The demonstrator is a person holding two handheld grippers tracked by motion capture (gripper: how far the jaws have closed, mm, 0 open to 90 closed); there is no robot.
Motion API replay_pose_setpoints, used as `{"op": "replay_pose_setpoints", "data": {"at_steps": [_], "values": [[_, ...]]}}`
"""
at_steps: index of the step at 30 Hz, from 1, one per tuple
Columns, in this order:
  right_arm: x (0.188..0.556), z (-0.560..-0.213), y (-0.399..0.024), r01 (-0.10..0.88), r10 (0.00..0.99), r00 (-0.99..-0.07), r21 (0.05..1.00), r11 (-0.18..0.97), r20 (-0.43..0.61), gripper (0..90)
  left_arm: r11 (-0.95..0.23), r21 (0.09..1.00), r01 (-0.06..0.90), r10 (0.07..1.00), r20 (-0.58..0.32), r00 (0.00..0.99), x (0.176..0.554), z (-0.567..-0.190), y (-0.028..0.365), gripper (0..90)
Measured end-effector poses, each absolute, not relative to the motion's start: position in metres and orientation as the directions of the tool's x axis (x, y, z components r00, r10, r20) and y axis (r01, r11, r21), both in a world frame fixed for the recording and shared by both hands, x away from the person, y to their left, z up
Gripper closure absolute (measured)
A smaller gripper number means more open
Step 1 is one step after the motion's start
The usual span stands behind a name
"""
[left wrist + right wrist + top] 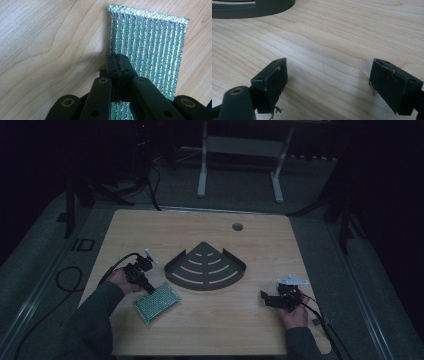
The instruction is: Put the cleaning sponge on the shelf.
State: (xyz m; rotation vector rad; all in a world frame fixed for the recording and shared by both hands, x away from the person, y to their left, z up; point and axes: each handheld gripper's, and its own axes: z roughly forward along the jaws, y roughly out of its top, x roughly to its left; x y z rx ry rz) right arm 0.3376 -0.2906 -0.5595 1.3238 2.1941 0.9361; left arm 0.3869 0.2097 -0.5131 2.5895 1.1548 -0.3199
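Here the left tongs (119, 65) pinch the near edge of the green mesh pad (150, 47).

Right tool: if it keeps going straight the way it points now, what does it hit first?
Probably the dark fan-shaped tray. The right tool is open with bare table ahead; the tray's rim sits up and left of centre, so it might only clip it or pass by.

Table (200, 335): tray (205, 267) at centre. Pad (156, 302) left of tray and nearer, flat on table. Left gripper (149, 289) at pad's far-left edge, jaws pinched on that edge. Right gripper (265, 298) right of tray and nearer, well apart from pad, jaws spread over bare table. Hole (237, 226) in table behind tray, toward far edge.
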Motion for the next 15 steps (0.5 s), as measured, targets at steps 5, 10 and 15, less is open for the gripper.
{"op": "replay_pose_setpoints", "data": {"at_steps": [5, 10, 15], "values": [[0.338, -0.559, -0.291, 0.61, 0.885, -0.465, 0.724, 0.324, -0.004, 14.3, -0.638, 0.183, 0.748, 0.68, -0.323, 0.658, 0.386, -0.507, 0.209, 90.0], [0.338, -0.559, -0.291, 0.61, 0.885, -0.465, 0.724, 0.324, -0.004, 14.3, -0.638, 0.2, 0.744, 0.675, -0.321, 0.665, 0.385, -0.499, 0.211, 90.0], [0.338, -0.559, -0.291, 0.609, 0.885, -0.465, 0.724, 0.324, -0.005, 14.3, -0.633, 0.216, 0.743, 0.676, -0.314, 0.667, 0.383, -0.492, 0.213, 90.0]]}}
